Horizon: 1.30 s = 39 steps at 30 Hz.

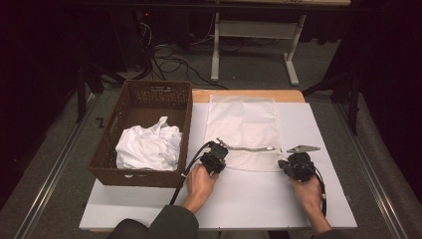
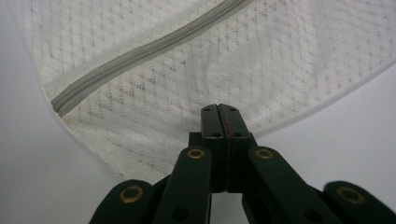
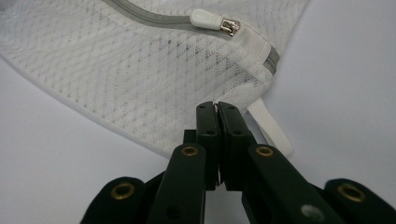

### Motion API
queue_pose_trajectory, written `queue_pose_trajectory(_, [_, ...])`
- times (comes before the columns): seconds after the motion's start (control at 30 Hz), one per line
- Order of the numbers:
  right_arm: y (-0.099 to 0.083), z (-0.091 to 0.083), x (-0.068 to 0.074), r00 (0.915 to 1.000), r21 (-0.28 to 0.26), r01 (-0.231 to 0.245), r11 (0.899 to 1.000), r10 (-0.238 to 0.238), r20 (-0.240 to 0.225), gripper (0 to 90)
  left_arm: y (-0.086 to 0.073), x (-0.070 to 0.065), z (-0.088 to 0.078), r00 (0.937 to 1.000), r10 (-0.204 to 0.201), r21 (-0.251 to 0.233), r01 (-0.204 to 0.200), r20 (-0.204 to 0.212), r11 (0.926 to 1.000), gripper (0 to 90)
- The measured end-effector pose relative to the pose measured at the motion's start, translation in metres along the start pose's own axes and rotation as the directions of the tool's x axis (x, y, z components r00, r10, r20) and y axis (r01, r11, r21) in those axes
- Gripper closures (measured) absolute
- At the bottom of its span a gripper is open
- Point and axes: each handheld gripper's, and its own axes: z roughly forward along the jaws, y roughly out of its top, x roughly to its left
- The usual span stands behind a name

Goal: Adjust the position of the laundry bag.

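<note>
From the high view, a white mesh laundry bag [image 1: 243,130] lies flat on the white table [image 1: 149,204], its far end reaching the wooden strip at the table's back edge. The left gripper [image 1: 215,158] sits at the bag's near left corner and the right gripper [image 1: 293,167] at its near right corner, so the bag's near edge runs between the two. A grey zipper [image 1: 249,148] crosses the bag just beyond that edge. A brown wicker basket [image 1: 142,97] stands to the left of the bag, with crumpled white cloth [image 1: 148,147] inside it.

In the left gripper view, the jaws are pressed together on the mesh bag's [image 2: 187,88] near edge, with the fabric pinched between the tips. The zipper [image 2: 140,53] runs on a slant above and to the left of the jaws, well clear of them.

In the right gripper view, the jaws are likewise clamped on the bag's [image 3: 140,79] hem at its corner. The white zipper pull [image 3: 210,20] lies above the jaws, apart from them. A white fabric loop [image 3: 273,128] hangs from the corner just to the right of the jaw tips.
</note>
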Motion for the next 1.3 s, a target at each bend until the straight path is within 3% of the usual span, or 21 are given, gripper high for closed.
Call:
queue_pose_trajectory(0.13, [-0.001,-0.004,0.0,1.0,-0.001,0.001,1.0,-0.001,-0.004,89.0,0.0,0.0,-0.004,0.9997,-0.007,-0.001,0.007,0.022,1.0,89.7])
queue_pose_trajectory(0.7, [-0.008,-0.017,0.005,0.9994,0.0,0.009,1.0,-0.009,-0.034,88.9,-0.011,-0.006,-0.022,0.9965,0.033,-0.03,-0.03,0.077,0.9991,89.6])
queue_pose_trajectory(1.3, [-0.015,-0.027,0.018,0.9961,0.006,0.05,0.999,-0.049,-0.074,88.8,-0.033,-0.018,-0.04,0.9872,0.122,-0.036,-0.118,0.103,0.9923,89.6])
